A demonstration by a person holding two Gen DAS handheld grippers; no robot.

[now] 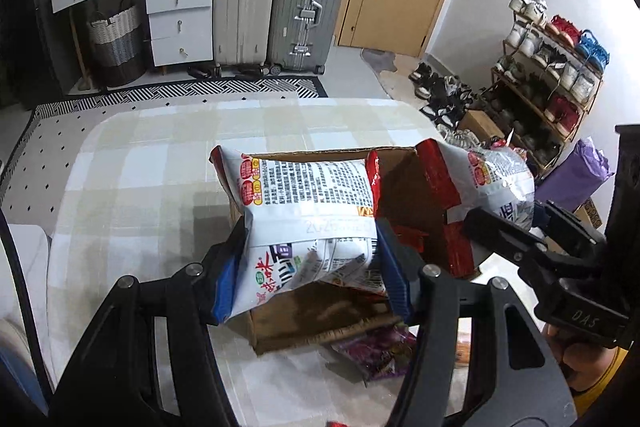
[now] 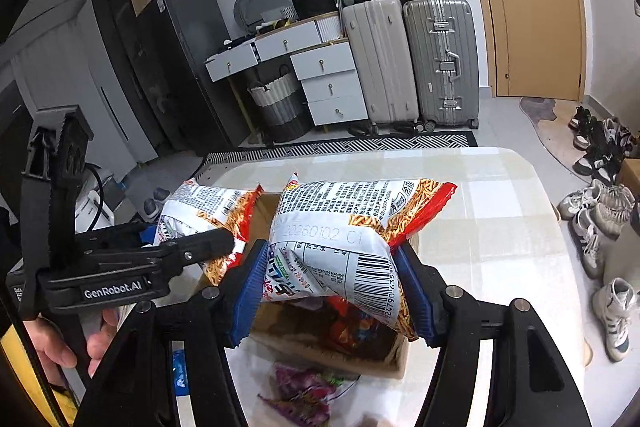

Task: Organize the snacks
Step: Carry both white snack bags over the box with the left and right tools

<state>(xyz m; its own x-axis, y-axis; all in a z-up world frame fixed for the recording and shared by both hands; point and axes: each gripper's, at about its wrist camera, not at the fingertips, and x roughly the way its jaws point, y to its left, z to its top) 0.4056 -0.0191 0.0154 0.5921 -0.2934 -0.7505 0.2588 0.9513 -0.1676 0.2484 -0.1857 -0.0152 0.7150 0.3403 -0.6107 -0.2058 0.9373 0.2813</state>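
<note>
Overhead, both fingers' pairs (image 1: 310,267) (image 2: 334,287) each clamped on a snack bag (image 1: 308,203) (image 2: 340,227) above the box rim (image 1: 320,337); bare tablecloth (image 1: 140,167) beyond.

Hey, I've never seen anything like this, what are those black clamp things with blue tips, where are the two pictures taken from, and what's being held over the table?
There is no robot here. A person holds a hand-operated pair of tongs in each hand, and a small camera sits on each, looking forward along its two blue-padded fingers. One picture comes from the left tongs, the other from the right tongs, so each also sees its neighbour from the side. Each pair is shut on a white and red snack packet: the left packet and the right packet. Both hang over an open cardboard box that stands on a table with a checked cloth. Other snacks already lie inside the box, and a purple packet lies on the cloth beside it.
</note>
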